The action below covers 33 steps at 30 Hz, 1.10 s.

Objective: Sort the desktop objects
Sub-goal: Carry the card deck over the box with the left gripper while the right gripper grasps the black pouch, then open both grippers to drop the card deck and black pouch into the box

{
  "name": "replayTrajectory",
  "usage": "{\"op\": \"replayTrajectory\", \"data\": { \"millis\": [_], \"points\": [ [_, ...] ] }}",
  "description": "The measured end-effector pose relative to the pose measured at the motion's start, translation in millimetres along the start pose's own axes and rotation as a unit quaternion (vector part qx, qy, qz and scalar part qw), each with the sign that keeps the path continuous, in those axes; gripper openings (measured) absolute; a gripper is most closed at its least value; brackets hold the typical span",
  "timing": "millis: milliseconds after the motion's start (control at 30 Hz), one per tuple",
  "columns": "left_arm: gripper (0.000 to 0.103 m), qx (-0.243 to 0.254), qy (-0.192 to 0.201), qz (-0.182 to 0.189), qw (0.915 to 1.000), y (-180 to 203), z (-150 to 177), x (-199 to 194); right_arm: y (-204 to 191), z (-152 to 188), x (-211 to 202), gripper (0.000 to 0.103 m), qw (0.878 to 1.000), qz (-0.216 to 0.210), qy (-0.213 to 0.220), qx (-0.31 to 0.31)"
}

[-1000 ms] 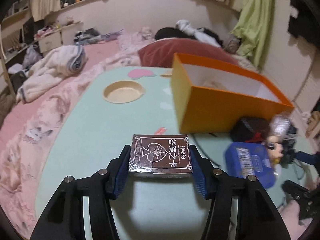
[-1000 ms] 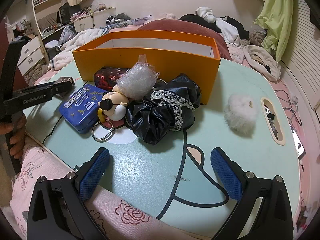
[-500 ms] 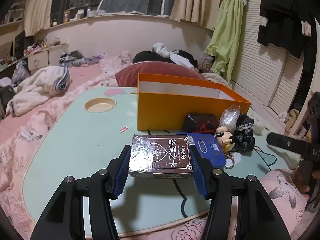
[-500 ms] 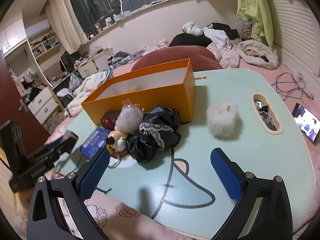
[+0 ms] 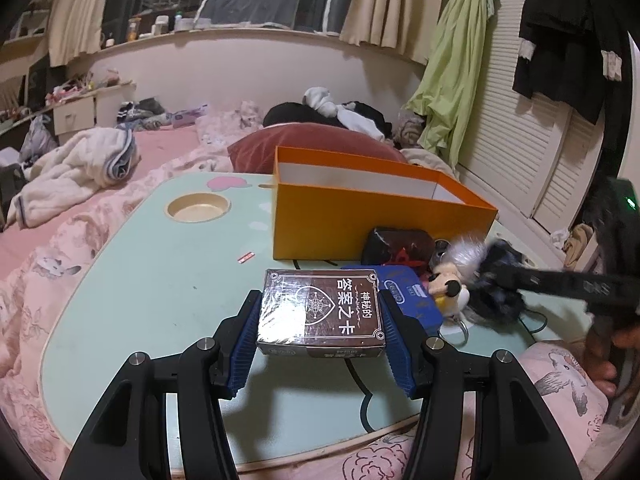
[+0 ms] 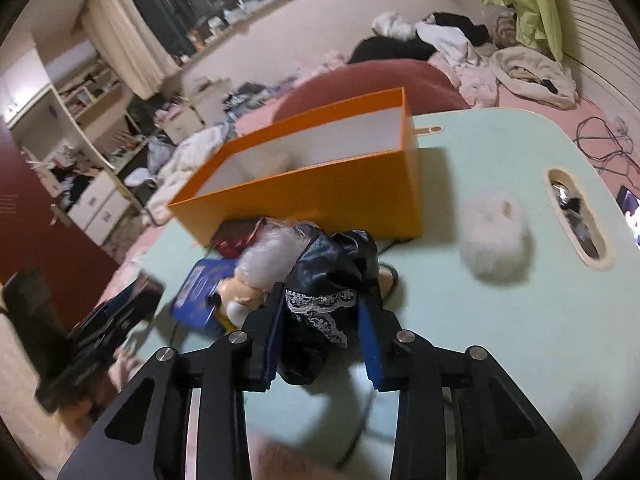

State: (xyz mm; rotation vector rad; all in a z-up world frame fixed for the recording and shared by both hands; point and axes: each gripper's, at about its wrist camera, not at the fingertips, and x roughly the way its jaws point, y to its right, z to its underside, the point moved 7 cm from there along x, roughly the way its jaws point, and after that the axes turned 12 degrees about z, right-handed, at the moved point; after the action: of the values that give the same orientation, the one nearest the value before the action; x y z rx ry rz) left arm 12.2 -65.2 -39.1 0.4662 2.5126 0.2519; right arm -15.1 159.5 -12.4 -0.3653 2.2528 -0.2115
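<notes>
My left gripper (image 5: 320, 300) is shut on a brown card box (image 5: 320, 314), held level above the mint-green table (image 5: 160, 280). My right gripper (image 6: 322, 300) has its jaws closing on a black scrunchie with white lace (image 6: 332, 264), and the blue pads press its sides. The scrunchie lies in a pile with a small doll figure (image 6: 240, 296), a blue tin (image 6: 200, 288) and a dark red pouch (image 6: 236, 236). Behind the pile stands an open orange box (image 6: 320, 196), also seen in the left wrist view as the orange box (image 5: 360, 216).
A white fluffy pompom (image 6: 496, 240) lies right of the pile. The table has a round cup recess (image 5: 198, 208) at the far left and an oval slot (image 6: 576, 220) at the right. A pink quilt and bedding surround the table.
The right gripper came down onto the pile and its wide jaws closed in around the black scrunchie. The left gripper swung right with the card box, then held still.
</notes>
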Motion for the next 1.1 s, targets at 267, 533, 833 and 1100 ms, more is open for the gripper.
{"op": "replayTrajectory", "data": {
  "millis": [267,533,833,1100],
  "points": [
    [0.056,0.004,0.019,0.001,0.9998,3,-14,-8,22,7,-36,0.035,0.998,-0.004,0.062,0.020],
    [0.056,0.031,0.057,0.027,0.9975,22,-87,-1,-15,-72,-39,0.035,0.991,-0.012,0.130,-0.010],
    [0.089,0.018,-0.050,-0.042,0.9977,-8,-118,94,-23,-101,42,0.070,0.998,0.051,0.041,-0.005],
    [0.092,-0.012,-0.082,-0.021,0.9964,-24,-87,116,-29,-78,45,0.081,0.986,0.117,0.061,-0.100]
  ]
}}
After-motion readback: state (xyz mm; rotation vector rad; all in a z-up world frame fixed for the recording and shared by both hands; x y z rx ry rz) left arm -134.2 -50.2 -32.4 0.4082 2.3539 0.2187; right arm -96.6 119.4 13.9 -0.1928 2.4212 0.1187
